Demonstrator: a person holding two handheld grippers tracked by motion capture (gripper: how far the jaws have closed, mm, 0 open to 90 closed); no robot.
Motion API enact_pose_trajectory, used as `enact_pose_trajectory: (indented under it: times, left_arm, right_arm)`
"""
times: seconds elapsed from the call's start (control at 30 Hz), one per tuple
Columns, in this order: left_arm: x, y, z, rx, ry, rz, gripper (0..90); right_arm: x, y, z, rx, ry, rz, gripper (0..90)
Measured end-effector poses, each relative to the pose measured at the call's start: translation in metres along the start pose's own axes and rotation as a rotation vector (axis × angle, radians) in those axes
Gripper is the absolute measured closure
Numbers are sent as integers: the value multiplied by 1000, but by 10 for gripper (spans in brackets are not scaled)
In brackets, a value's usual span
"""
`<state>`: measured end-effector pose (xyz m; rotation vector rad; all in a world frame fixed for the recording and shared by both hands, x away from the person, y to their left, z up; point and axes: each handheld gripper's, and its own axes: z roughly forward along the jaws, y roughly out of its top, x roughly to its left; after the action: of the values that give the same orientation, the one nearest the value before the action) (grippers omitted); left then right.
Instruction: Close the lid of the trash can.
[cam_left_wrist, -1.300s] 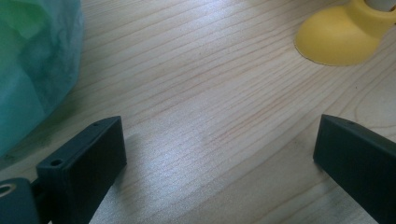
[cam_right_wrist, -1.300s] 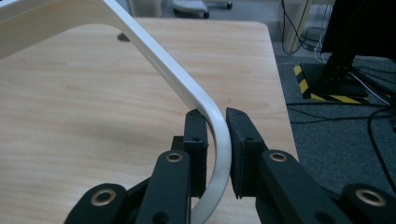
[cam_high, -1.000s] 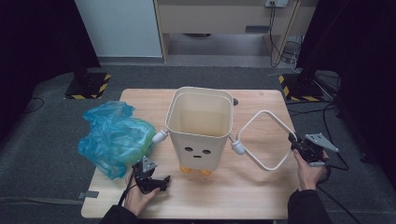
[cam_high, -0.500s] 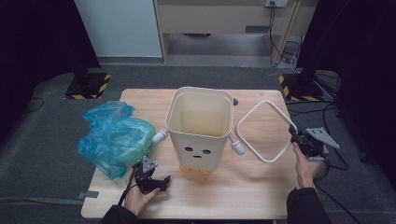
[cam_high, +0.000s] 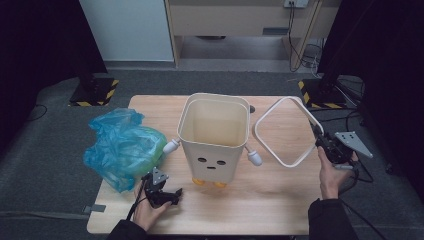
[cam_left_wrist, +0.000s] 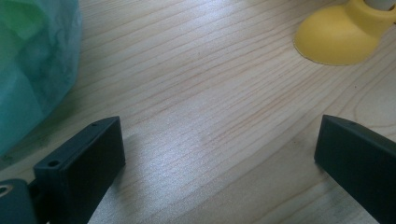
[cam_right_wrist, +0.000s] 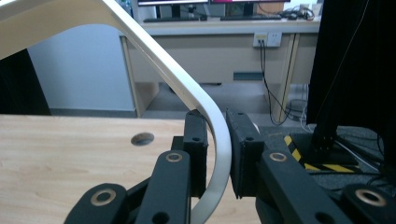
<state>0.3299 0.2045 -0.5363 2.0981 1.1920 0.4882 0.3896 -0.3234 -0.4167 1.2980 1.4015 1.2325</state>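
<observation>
A cream bin (cam_high: 214, 145) with a face, small white arms and yellow feet (cam_left_wrist: 337, 32) stands upright in the middle of the table. My right gripper (cam_high: 326, 145) is shut on a white square ring frame (cam_high: 286, 131), held tilted above the table right of the bin; its jaws clamp the ring's curved corner (cam_right_wrist: 219, 140). My left gripper (cam_high: 165, 192) rests near the table's front edge, left of the bin's feet, jaws wide open over bare wood (cam_left_wrist: 205, 121). A crumpled blue-green plastic bag (cam_high: 122, 147) lies at the left, its edge (cam_left_wrist: 32, 65) just beside that gripper.
The wooden table (cam_high: 260, 200) has a small round hole (cam_right_wrist: 142, 138) near its far edge. Behind it are a desk, cables and black stands with yellow-striped bases (cam_high: 320, 92). Dark curtains flank both sides.
My right gripper has swung the ring frame from leaning toward the bin to standing more upright and farther from it, nearer the table's right edge. The left gripper has stayed put.
</observation>
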Motion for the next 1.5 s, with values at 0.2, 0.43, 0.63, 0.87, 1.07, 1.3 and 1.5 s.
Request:
enact_pose_trajectory:
  times: [0.2, 0.43, 0.63, 0.87, 1.07, 1.3, 1.5]
  left_arm:
    - [0, 0, 0, 0, 0, 0, 8]
    - [0, 0, 0, 1, 0, 0, 8]
    - [0, 0, 0, 0, 0, 0, 8]
    - [0, 0, 0, 0, 0, 0, 8]
    - [0, 0, 0, 0, 0, 0, 8]
    - [0, 0, 0, 0, 0, 0, 8]
    - [0, 0, 0, 0, 0, 0, 8]
  right_arm:
    - [1, 22, -3, -53, -3, 17, 794]
    - [6, 46, -5, -102, 13, 28, 794]
    - [12, 62, -7, -131, 33, 20, 794]
    - [19, 81, -9, -161, 57, 7, 794]
    - [19, 91, -12, -180, 58, 5, 794]
    - [23, 102, -15, -205, 72, 5, 794]
    - [32, 110, -13, -217, 98, 3, 795]
